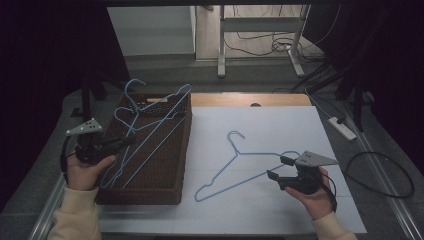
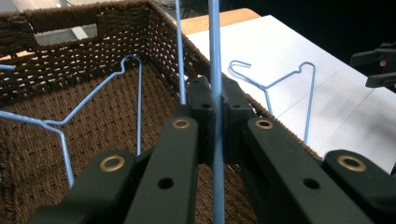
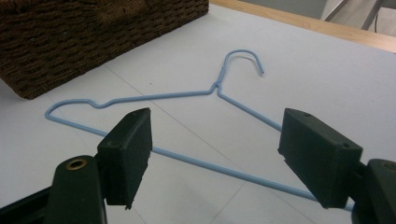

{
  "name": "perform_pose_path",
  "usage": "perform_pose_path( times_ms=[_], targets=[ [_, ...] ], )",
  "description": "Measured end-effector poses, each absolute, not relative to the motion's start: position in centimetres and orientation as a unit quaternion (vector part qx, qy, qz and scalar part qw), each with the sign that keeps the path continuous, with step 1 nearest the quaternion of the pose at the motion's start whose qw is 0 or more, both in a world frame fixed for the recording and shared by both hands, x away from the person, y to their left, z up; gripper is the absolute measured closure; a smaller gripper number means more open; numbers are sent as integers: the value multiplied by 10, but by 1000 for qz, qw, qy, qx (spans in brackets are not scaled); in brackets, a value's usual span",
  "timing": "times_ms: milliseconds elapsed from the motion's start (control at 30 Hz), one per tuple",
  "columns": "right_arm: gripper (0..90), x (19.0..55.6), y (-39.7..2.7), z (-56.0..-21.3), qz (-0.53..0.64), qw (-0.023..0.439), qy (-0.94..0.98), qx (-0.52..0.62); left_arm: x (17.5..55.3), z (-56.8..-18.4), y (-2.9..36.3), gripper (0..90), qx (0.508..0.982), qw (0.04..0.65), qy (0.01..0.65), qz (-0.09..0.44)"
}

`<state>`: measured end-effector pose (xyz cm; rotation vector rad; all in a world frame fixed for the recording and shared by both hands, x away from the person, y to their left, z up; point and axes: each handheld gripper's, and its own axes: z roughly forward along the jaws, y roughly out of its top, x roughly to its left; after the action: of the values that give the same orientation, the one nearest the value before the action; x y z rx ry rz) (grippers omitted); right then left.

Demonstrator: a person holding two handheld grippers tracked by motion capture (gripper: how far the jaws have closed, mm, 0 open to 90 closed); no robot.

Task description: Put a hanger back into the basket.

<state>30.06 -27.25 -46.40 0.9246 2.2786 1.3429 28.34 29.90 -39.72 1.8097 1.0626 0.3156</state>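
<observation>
My left gripper (image 1: 129,142) is shut on the wire of a blue hanger (image 1: 186,89) that leans up out of the brown wicker basket (image 1: 165,170). In the left gripper view the jaws (image 2: 215,100) pinch that wire (image 2: 215,51) upright between them. A second blue hanger (image 2: 93,95) lies inside the basket. Another blue wire hanger (image 1: 237,154) lies flat on the white sheet. My right gripper (image 1: 278,168) stands open at its right end, and the hanger's long bar (image 3: 205,163) runs below the gap between the jaws (image 3: 215,144), untouched.
The basket (image 3: 93,32) stands on the table's left side, next to the white sheet (image 1: 280,125). A strip of bare wood (image 1: 250,100) shows at the far edge. A power strip (image 1: 342,127) and cables lie on the floor to the right.
</observation>
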Motion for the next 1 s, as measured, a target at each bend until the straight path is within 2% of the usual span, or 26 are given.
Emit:
perform_pose_path(
  times_ms=[467,1000],
  targets=[
    [260,301,-271,-465,470,168,804,324,298,-412,303,855,752,449,464,133],
    [259,301,-269,-467,465,166,808,321,321,-443,297,854,775,380,496,101]
  ],
)
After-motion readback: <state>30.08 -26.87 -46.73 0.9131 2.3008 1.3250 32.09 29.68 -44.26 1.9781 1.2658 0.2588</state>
